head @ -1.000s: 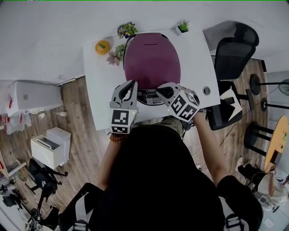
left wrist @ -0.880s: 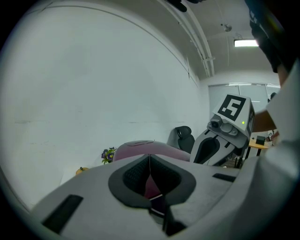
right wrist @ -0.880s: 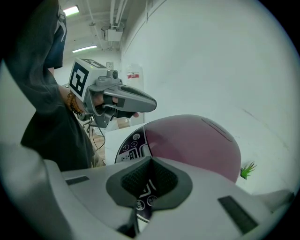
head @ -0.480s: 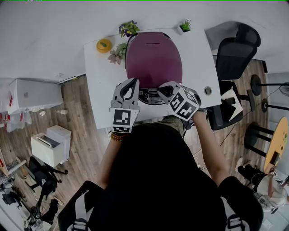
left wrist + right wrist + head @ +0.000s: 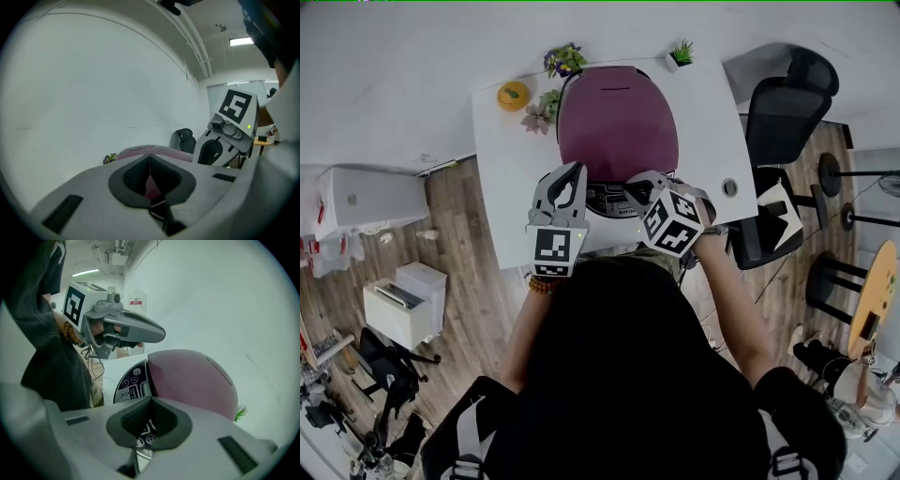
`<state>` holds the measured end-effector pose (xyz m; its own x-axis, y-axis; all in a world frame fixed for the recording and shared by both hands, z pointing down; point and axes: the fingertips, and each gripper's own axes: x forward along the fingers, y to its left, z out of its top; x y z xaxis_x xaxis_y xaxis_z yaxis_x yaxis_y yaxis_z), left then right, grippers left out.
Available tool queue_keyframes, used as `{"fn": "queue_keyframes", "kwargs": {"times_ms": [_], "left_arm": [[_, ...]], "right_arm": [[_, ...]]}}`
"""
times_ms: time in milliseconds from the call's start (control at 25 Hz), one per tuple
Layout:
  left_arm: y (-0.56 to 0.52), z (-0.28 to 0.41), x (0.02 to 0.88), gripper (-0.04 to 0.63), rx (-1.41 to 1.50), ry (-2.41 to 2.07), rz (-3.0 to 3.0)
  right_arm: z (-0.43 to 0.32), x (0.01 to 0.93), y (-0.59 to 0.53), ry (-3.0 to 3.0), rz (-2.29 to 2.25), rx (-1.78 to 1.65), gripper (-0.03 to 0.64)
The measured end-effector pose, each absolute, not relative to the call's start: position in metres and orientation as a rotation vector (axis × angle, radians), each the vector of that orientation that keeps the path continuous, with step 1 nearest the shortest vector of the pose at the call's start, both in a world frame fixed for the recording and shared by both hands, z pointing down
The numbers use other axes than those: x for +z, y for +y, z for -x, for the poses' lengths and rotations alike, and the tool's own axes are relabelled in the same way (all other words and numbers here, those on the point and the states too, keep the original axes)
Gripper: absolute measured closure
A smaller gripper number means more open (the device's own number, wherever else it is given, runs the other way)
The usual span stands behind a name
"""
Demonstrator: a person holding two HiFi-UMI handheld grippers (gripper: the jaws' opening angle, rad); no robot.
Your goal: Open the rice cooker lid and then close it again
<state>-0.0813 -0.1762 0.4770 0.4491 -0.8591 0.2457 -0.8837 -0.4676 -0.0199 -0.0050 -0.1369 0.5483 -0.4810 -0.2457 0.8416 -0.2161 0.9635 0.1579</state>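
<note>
A rice cooker with a closed maroon lid [image 5: 617, 122] stands on the white table [image 5: 511, 187], its black control panel [image 5: 609, 200] facing me. My left gripper [image 5: 566, 180] is shut and empty at the panel's left end, pointing almost level over the lid [image 5: 140, 151]. My right gripper [image 5: 635, 187] is shut too, tipped down over the panel's right part. In the right gripper view the buttons of the control panel [image 5: 133, 383] show just past the closed tips [image 5: 151, 408], with the lid [image 5: 192, 378] beyond. Whether the tips touch the panel I cannot tell.
An orange round object [image 5: 513, 96], flowers [image 5: 563, 62] and a small green potted plant [image 5: 679, 56] sit along the table's far edge. A black office chair [image 5: 783, 112] stands to the right. The table has a round cable hole [image 5: 729, 187].
The right gripper has tilted a little further down, and its marker cube has shifted slightly left towards the panel. The left gripper and the lid look the same.
</note>
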Motion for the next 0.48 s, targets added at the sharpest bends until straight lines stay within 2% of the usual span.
{"fn": "queue_keyframes", "kwargs": {"times_ms": [480], "left_arm": [[-0.1730, 0.0840, 0.4770, 0.572, 0.343, -1.574, -2.573]], "right_arm": [[0.0048, 0.5476, -0.1369, -2.080, -0.352, -0.068, 0.589]]}}
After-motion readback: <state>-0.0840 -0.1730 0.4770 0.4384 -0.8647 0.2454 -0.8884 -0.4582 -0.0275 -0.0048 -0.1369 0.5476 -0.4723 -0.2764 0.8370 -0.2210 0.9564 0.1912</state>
